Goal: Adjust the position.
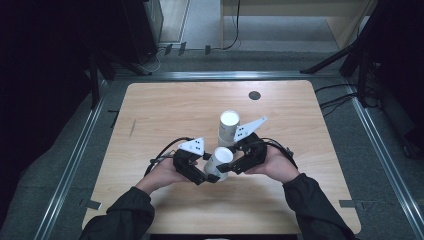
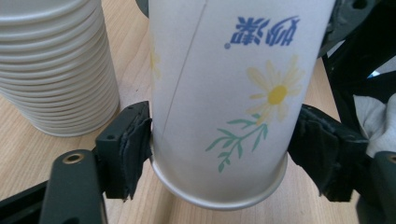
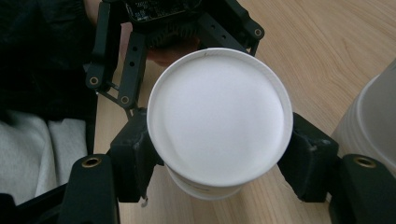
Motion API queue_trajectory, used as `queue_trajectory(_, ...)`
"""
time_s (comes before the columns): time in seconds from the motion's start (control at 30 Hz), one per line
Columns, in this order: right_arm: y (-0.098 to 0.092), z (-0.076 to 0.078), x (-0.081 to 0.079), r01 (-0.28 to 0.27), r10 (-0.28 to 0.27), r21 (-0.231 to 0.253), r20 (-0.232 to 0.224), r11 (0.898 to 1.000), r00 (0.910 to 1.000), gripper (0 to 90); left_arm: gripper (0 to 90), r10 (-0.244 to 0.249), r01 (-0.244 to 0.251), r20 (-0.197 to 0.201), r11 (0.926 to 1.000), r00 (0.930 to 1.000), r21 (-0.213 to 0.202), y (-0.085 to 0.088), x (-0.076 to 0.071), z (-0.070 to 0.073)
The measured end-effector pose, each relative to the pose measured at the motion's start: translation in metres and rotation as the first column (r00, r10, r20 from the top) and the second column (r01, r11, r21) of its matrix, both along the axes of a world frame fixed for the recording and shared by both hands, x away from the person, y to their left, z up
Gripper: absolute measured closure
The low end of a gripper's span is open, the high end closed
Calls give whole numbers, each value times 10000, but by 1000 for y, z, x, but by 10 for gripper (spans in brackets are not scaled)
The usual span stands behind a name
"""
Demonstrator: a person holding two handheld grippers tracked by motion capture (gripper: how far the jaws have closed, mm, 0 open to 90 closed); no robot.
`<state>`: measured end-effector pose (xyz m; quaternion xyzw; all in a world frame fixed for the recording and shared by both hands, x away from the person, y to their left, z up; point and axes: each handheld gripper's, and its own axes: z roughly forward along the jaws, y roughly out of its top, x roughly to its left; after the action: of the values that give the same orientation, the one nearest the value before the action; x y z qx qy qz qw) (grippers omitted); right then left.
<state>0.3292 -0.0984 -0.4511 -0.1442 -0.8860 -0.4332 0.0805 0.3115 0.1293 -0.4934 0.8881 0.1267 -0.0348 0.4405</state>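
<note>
White daisy-printed paper cup (image 2: 219,93), upside down at frame centre, is clamped by both the left gripper (image 2: 219,154) and right gripper (image 3: 219,158), probably for separating nested cups; a stack of cups (image 1: 229,127) stands just behind.

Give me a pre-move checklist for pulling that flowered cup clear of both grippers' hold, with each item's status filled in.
1. Left gripper fingers on the paper cup: ok, both pads press the flowered wall near its rim.
2. Right gripper fingers on the same cup: ok, they sit on either side of it, just below the white base.
3. Cup wall undamaged: ok, no dent shows in the left gripper view.
4. Stack of cups standing apart from the held cup: ok, a gap shows in the high view.
5. Whether one cup or several nested ones are held: cannot tell.
6. Table space around the hands: ok, bare wood.
</note>
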Motion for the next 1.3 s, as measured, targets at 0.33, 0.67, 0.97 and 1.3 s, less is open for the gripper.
queue_trajectory(0.33,0,0,-1,-124,125,-26,64,9999,9999,353,323,-113,112,87,9999,9999,67,2,-1,2)
queue_trajectory(0.67,1,0,-1,-113,112,73,158,9999,9998,294,330,-183,183,-58,9998,9998,-59,3,-1,3)
queue_trajectory(0.97,-3,2,-3,-22,17,123,328,9999,9995,253,335,-122,121,-115,9999,9999,-71,11,1,6)
queue_trajectory(1.3,-19,-4,-15,276,-262,-228,586,9994,9979,252,333,-104,92,171,9974,9998,709,22,3,19)
